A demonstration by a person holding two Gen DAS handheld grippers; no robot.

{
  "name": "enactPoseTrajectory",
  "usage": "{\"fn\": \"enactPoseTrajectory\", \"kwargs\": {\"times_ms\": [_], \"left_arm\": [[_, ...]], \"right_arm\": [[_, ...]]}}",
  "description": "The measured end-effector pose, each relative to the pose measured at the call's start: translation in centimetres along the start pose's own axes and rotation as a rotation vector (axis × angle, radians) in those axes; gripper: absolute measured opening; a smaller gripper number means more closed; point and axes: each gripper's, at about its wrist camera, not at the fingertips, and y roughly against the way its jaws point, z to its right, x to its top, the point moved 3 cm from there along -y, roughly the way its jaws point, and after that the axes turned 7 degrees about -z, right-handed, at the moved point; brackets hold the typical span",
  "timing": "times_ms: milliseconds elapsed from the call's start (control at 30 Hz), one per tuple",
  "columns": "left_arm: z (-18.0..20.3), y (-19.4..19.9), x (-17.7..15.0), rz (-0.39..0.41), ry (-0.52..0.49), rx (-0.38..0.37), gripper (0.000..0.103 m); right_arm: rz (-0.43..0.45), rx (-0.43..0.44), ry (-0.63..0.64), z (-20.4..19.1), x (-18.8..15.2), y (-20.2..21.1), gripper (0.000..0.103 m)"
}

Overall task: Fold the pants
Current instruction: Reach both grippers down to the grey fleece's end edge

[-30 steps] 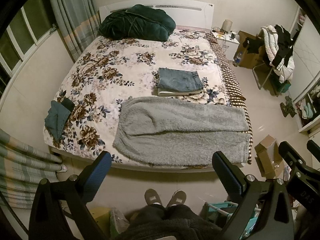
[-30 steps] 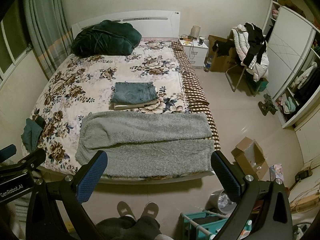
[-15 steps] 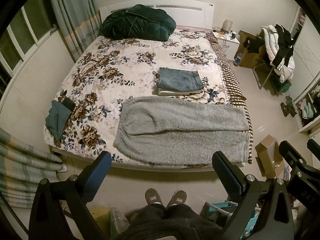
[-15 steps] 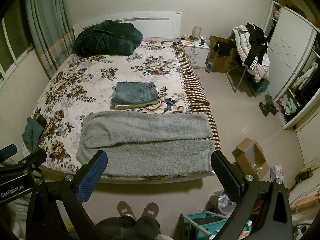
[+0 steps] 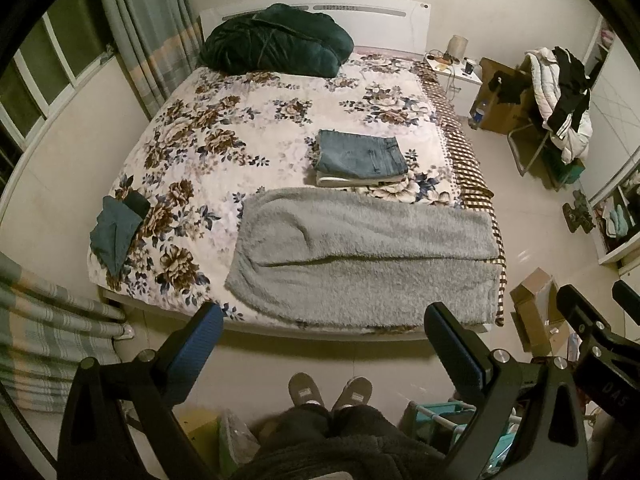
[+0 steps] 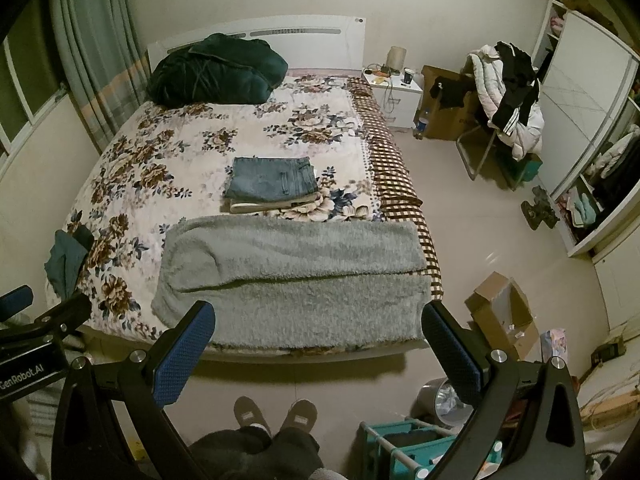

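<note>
A small teal cloth lies crumpled at the bed's left edge. The fluffy gray pants lie flat along the near edge. Behind them sit folded blue jeans. The left gripper and right gripper hang above the floor, jaws wide apart, holding nothing.

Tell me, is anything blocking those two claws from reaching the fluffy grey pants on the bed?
Nothing visible. The left gripper and right gripper are open, with only bare floor before the grey pants at the bed's near edge.
</note>
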Motion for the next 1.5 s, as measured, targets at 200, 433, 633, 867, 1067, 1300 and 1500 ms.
{"fn": "enactPoseTrajectory", "kwargs": {"times_ms": [200, 433, 633, 867, 1067, 1300, 1500], "left_arm": [[1.3, -1.9, 1.0, 0.018, 0.062, 0.058, 0.103], [1.2, -11.1, 5.4, -0.015, 0.142, 0.189, 0.103], [-1.1, -22.8, 10.9, -0.196, 0.283, 0.189, 0.103], [-4.5, -37.9, 18.0, -0.379, 0.456, 0.185, 0.103], [-6.8, -51.7, 23.7, -0.514, 0.603, 0.171, 0.103], [-9.5, -63.8, 27.8, -0.613, 0.762, 0.124, 0.103], [-10.8, -69.4, 28.0, -0.647, 0.806, 0.164, 0.1]], "right_arm": [[-0.026, 0.01, -0.018, 1.9, 0.1, -5.5, 0.103], [-0.059, -0.019, -0.092, 6.0, 3.5, -15.3, 0.103], [-0.177, -0.03, -0.209, 10.1, 8.8, -29.6, 0.103], [-0.348, 0.001, -0.416, 13.9, 14.0, -50.4, 0.103], [-0.48, 0.017, -0.64, 17.5, 16.9, -67.4, 0.103], [-0.565, -0.055, -0.831, 20.4, 18.3, -81.4, 0.103], [-0.618, -0.107, -0.93, 21.9, 18.7, -89.1, 0.102]]}}
